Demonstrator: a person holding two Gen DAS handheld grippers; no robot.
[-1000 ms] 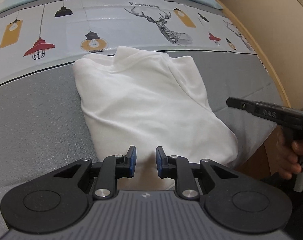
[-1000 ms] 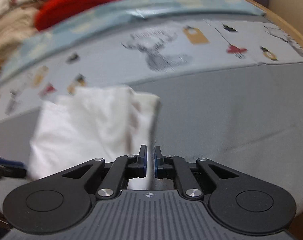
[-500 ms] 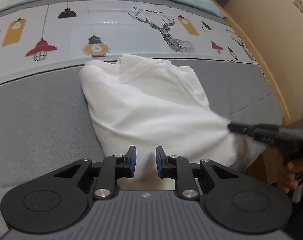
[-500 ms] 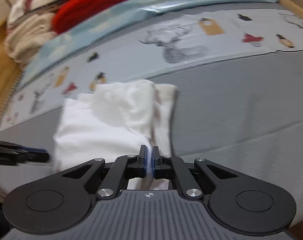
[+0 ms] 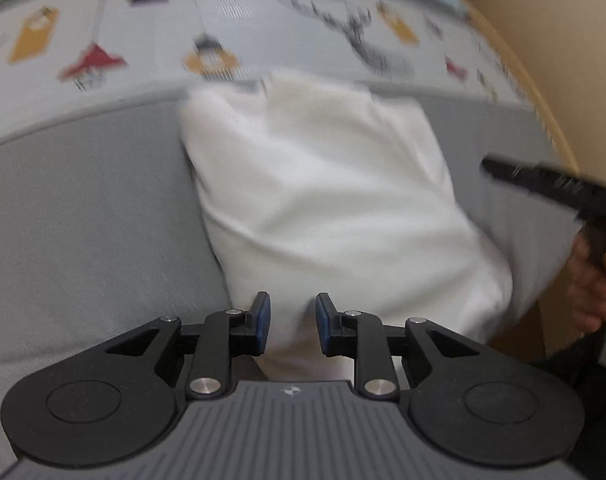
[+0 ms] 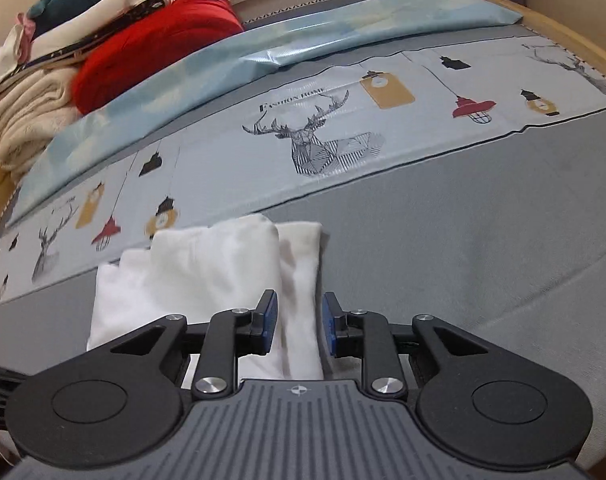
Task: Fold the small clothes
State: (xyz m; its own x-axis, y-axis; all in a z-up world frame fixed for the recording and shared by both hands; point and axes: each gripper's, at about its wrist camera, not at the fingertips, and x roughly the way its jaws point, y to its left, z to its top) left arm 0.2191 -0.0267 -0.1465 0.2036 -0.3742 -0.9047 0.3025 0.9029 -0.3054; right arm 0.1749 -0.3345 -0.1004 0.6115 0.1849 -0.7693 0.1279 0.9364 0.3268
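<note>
A white garment (image 5: 323,200) lies folded into a rough rectangle on the grey bedspread (image 5: 83,220). My left gripper (image 5: 291,306) hovers over its near edge. Its jaws are opening, and the cloth lies below the gap with the pads not pressing on it. In the right wrist view the same garment (image 6: 207,268) shows a folded strip running between the pads of my right gripper (image 6: 299,308). Those jaws are opening too and stand clear of the strip on both sides. The right gripper's black finger (image 5: 515,176) reaches in from the right, held by a hand (image 5: 595,280).
A printed band with deer and lamps (image 6: 323,140) crosses the bed behind the garment, with a light blue sheet (image 6: 303,48) beyond it. A pile of clothes, one of them red (image 6: 155,40), sits at the far left corner. The wooden bed edge (image 5: 543,100) curves along the right.
My right gripper was shut on the garment's folded edge half a second ago and has let it go, jaws now apart. My left jaws have widened a little, and the left view has blurred.
</note>
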